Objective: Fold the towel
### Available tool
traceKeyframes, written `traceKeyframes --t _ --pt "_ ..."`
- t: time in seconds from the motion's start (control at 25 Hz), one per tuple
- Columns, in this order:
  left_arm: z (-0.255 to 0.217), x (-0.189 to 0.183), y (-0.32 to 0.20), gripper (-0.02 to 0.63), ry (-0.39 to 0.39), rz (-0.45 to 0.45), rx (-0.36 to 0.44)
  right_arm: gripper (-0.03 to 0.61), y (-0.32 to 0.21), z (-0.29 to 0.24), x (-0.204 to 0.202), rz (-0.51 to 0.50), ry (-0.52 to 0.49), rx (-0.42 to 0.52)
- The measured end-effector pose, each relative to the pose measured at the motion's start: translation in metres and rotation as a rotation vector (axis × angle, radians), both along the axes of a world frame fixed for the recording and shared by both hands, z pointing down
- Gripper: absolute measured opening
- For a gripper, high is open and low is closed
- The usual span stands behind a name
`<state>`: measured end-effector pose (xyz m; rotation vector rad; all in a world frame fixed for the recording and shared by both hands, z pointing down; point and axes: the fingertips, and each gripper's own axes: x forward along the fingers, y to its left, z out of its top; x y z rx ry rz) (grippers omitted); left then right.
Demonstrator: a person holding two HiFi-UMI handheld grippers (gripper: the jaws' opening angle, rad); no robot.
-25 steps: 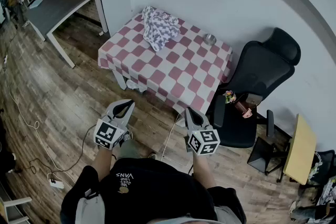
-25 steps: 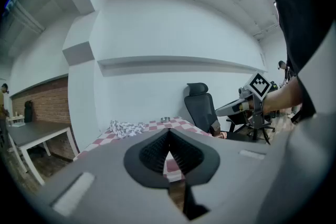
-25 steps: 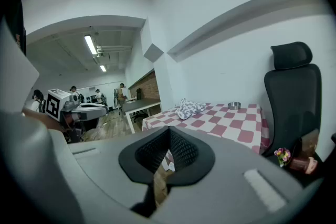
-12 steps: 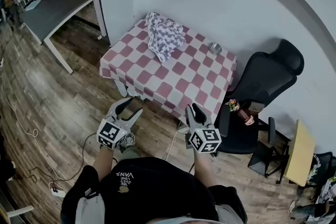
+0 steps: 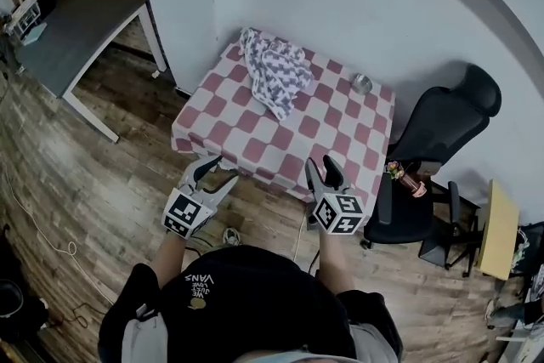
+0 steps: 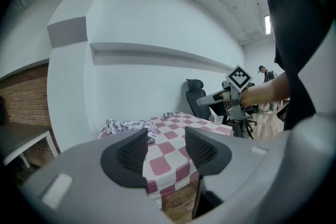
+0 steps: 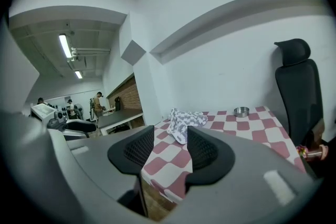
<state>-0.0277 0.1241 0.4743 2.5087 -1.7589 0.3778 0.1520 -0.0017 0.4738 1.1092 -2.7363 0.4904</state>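
Note:
A crumpled grey-and-white checked towel point(image 5: 276, 72) lies at the far left of the table point(image 5: 327, 136), which wears a red-and-white checked cloth. The towel also shows in the left gripper view point(image 6: 128, 125) and the right gripper view point(image 7: 184, 120). Both grippers hover short of the table's near edge, over the wooden floor. My left gripper point(image 5: 219, 172) is open with nothing between its fingers, its jaws having just been opening. My right gripper point(image 5: 323, 168) is also open and empty, its jaws having just been opening too. Each camera frames the table point(image 6: 178, 131) point(image 7: 220, 128) between its own jaws.
A small metal bowl point(image 5: 363, 83) sits on the table's far right. A black office chair point(image 5: 438, 132) stands right of the table against the white wall. A grey desk point(image 5: 72, 30) stands at the far left. A cable point(image 5: 51, 234) runs across the floor.
Both grippers have moved forward toward the table's near edge. Their jaws have gone from shut to open, the left one first. The towel has not moved.

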Motion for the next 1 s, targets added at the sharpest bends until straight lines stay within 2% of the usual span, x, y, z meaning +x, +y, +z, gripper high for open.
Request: traceKeyframes --t 0.2,0.44,0.8,1.0 --pt "0.017 -0.026 -0.015 0.196 0.011 0.059 -0.045 0.187 -0.011 0.003 -0.024 0.054 0.016 -0.013" --pt "0.034 -0.021 -0.049 0.196 0.035 0.122 -0.058 0.187 -0.042 0.009 -0.042 0.044 0.087 -0.003" --pt "0.064 -0.023 -0.113 0.196 0.072 0.096 -0.108 0.186 -0.133 0.015 -0.102 -0.095 0.183 0.043" --pt "0.087 -0.023 -0.15 0.196 0.037 0.079 -0.14 0.184 -0.187 0.03 -0.149 -0.219 0.25 0.036"
